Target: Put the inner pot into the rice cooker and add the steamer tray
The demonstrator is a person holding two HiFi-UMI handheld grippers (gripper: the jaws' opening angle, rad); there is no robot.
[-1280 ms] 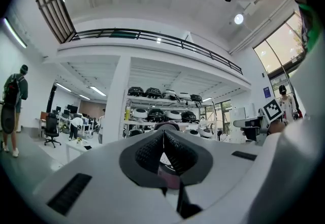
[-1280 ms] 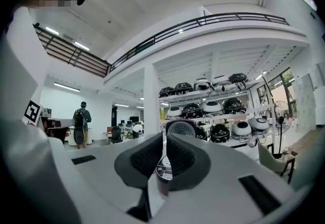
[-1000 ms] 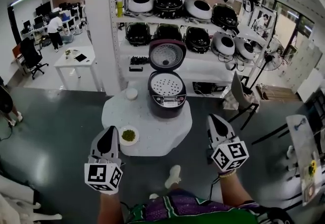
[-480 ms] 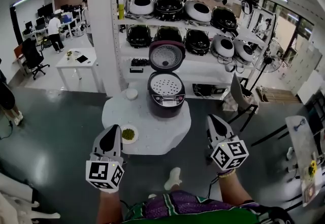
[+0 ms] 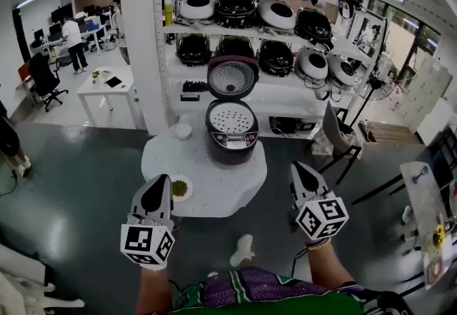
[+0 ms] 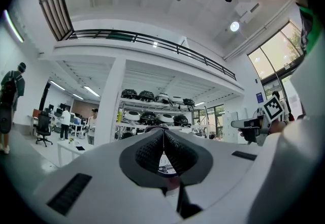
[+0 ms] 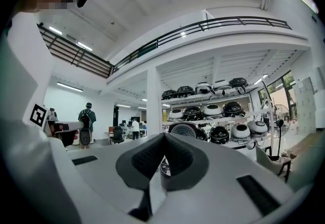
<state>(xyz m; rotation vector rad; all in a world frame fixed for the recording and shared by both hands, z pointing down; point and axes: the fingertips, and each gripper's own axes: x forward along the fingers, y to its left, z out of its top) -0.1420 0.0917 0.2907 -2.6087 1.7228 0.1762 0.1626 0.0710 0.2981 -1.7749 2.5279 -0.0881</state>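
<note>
A dark rice cooker [image 5: 232, 136] stands at the far side of a round white table [image 5: 214, 192], its lid [image 5: 233, 78] raised. A white perforated steamer tray [image 5: 232, 118] lies in its mouth; no separate inner pot shows. My left gripper [image 5: 158, 186] hovers at the table's near left edge and my right gripper [image 5: 300, 170] just off its right edge. Both are shut and hold nothing. In the left gripper view the pads [image 6: 152, 149] meet, with the cooker [image 6: 165, 167] behind them. The right gripper view shows the same, with the lid [image 7: 185, 130] beyond.
On the table sit a bowl of green bits [image 5: 180, 188] and a small white cup [image 5: 183, 131]. Shelves [image 5: 250, 17] of several rice cookers and a white pillar [image 5: 139, 35] stand behind. A chair [image 5: 337, 136] is to the right, a white desk [image 5: 107, 85] to the left.
</note>
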